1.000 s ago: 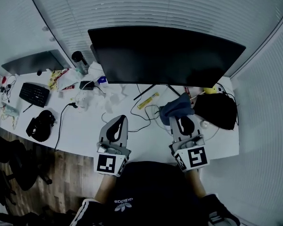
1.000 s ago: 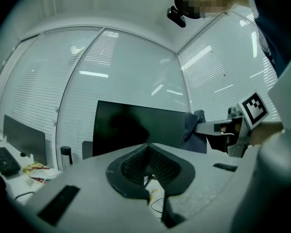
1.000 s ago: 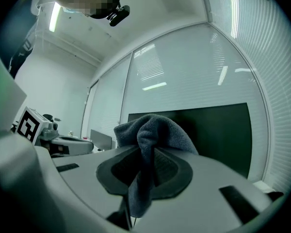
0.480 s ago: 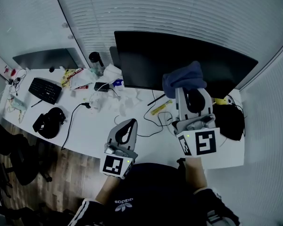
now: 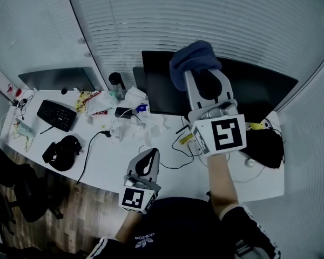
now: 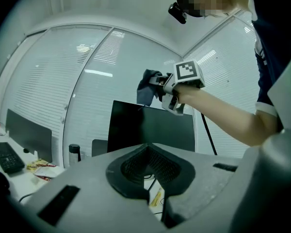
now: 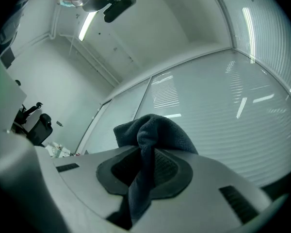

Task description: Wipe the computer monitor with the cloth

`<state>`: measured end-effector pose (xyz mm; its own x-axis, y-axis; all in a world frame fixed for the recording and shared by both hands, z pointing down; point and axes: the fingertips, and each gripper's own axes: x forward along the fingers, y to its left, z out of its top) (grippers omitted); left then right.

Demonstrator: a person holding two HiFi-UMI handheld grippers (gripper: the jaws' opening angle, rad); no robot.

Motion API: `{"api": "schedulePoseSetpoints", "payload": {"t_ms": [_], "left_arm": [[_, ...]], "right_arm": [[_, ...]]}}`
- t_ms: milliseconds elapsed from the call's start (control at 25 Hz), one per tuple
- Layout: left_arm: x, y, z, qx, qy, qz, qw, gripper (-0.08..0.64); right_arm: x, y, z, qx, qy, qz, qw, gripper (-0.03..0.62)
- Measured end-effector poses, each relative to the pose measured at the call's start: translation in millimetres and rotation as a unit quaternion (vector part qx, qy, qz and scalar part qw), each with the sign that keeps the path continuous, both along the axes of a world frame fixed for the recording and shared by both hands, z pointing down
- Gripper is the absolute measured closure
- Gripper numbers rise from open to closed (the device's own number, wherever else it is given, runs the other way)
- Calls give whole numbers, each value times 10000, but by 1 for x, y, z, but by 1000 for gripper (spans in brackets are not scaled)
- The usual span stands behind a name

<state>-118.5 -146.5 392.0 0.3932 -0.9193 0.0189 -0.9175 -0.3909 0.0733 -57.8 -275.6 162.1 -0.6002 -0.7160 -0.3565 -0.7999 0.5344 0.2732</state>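
A black computer monitor (image 5: 259,93) stands at the back of the white desk (image 5: 108,155), also seen dark in the left gripper view (image 6: 150,127). My right gripper (image 5: 197,72) is raised high in front of the monitor's upper left part, shut on a dark blue cloth (image 5: 191,61) that bunches above its jaws; in the right gripper view the cloth (image 7: 153,135) hangs down between the jaws. The right gripper (image 6: 160,89) with the cloth (image 6: 148,89) also shows in the left gripper view. My left gripper (image 5: 147,163) stays low near the desk's front edge, jaws shut with nothing between them.
A second dark monitor (image 5: 56,80), a keyboard (image 5: 56,115), a black headset (image 5: 62,151), a dark bottle (image 5: 117,83), wrappers and cables (image 5: 97,139) lie on the left of the desk. A black bag (image 5: 267,144) sits at the right. Blinds cover the window behind.
My right gripper has risen from the desk with the cloth, up to the monitor's upper edge. The left gripper has stayed low near the front edge.
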Motion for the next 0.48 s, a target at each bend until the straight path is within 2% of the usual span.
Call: {"api": "schedulePoseSetpoints", "payload": {"t_ms": [200,400,480], "left_arm": [[-15,-5,-1,30,65,-36,10000,555],[-33,-13,-6,265,239,-138,9993,555],[-42,-18,-4,236,211,-189,9993,555]], "right_arm": [[-43,-30,2,46,407,-67,9991,545],[-73,-65,29,-201,656,22,9976,546],[-83,-77,38,-282,711,36,9971,545]]}}
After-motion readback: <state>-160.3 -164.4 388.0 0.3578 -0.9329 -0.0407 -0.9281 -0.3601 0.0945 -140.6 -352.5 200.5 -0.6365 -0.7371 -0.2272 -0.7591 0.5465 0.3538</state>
